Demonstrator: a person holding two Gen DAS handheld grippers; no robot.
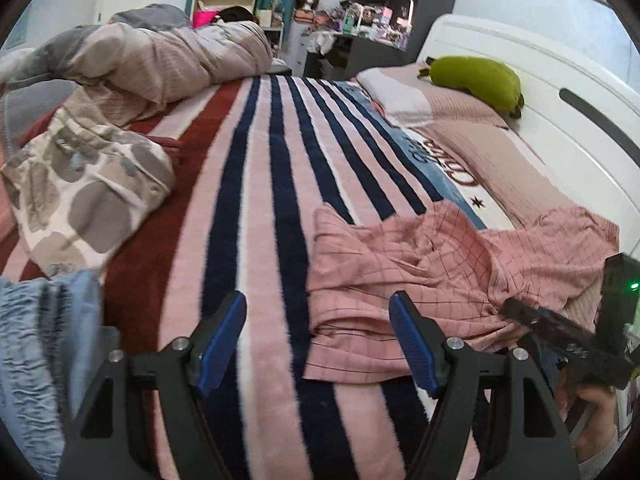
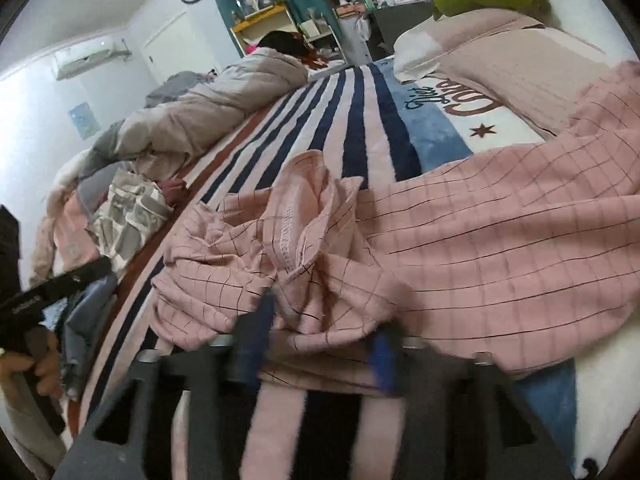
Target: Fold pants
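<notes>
— Item one: what did your right wrist view fail to show?
— Your right gripper (image 2: 320, 344) was motion-blurred; its fingers' contact with the pink pants (image 2: 460, 248) was unclear.

— Item two, left view?
— The frame cut off your right hand (image 1: 592, 412); shelf clutter (image 1: 372, 16) was too small to identify.

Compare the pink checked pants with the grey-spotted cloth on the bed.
The pink checked pants carry a thin dark grid; the grey-spotted cloth has big grey blotches on cream. The pants lie close ahead of the open left gripper; the cloth sits off to its left. Both lie crumpled on the striped blanket.
</notes>
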